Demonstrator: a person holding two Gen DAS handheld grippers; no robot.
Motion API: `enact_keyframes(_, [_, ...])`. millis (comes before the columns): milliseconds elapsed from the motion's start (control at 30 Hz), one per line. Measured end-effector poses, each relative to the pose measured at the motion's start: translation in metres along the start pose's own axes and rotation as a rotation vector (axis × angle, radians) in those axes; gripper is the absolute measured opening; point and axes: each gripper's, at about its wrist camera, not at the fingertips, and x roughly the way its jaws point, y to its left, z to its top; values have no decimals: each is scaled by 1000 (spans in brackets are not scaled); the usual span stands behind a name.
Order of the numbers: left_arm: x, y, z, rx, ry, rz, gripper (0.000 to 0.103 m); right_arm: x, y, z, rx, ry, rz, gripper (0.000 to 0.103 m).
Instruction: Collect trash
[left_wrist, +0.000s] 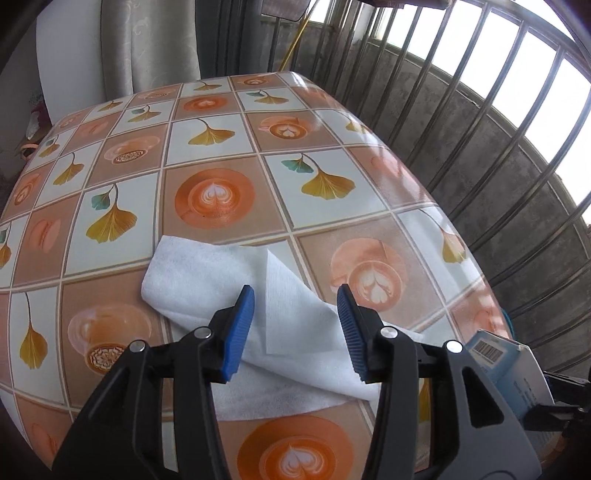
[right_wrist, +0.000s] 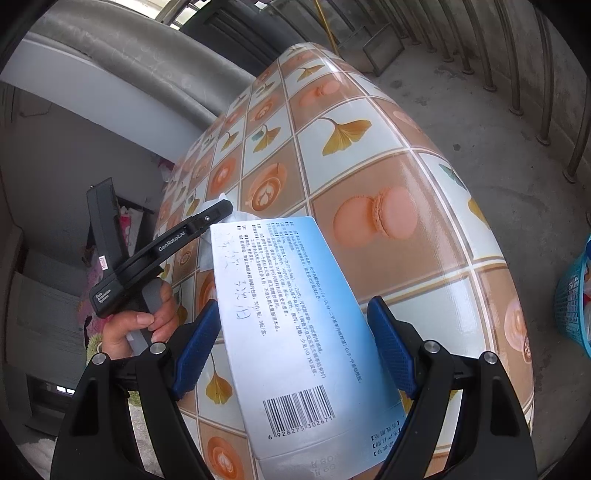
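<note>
A white tissue (left_wrist: 221, 269) lies partly folded on the patterned tablecloth (left_wrist: 214, 158). My left gripper (left_wrist: 295, 295) hovers over its near part, open, blue pads apart on either side and not pressing it. In the right wrist view my right gripper (right_wrist: 293, 304) is shut on a blue-and-white cardboard box (right_wrist: 295, 350) with a barcode, held above the table's near corner. That box (left_wrist: 495, 350) also shows at the lower right of the left wrist view. A hand (right_wrist: 147, 325) holds the left gripper (right_wrist: 221, 208) further left over the table.
The tablecloth (right_wrist: 369, 166) drapes over the table's edges. A blue plastic basket (right_wrist: 576, 295) stands on the concrete floor to the right of the table. Metal railing bars (left_wrist: 480, 92) run behind and to the right, and a curtain (left_wrist: 155, 44) hangs at the back left.
</note>
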Motion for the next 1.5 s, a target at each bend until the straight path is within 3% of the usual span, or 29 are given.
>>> enact_keyframes(67, [2, 0, -1, 4, -6, 14, 42, 0, -1, 0, 5, 1, 5, 79])
enact_keyframes(233, [3, -1, -4, 42, -32, 73, 19, 1, -2, 0, 6, 2, 9, 79])
enact_keyframes(433, [1, 5, -7, 34, -47, 68, 0, 2, -3, 2, 12, 0, 15, 79])
enact_keyframes(600, [-12, 7, -10, 1, -65, 28, 0, 2, -4, 3, 20, -2, 20, 79])
enact_keyframes(967, [-87, 11, -27, -11, -188, -27, 0, 2, -3, 4, 27, -10, 14, 78])
enact_keyframes(1167, [-126, 11, -33, -30, -250, -93, 0, -1, 1, 1, 29, -20, 2, 77])
enact_keyframes(1500, [-169, -19, -33, 0, -322, -207, 0, -23, -2, -5, 64, -62, 48, 76])
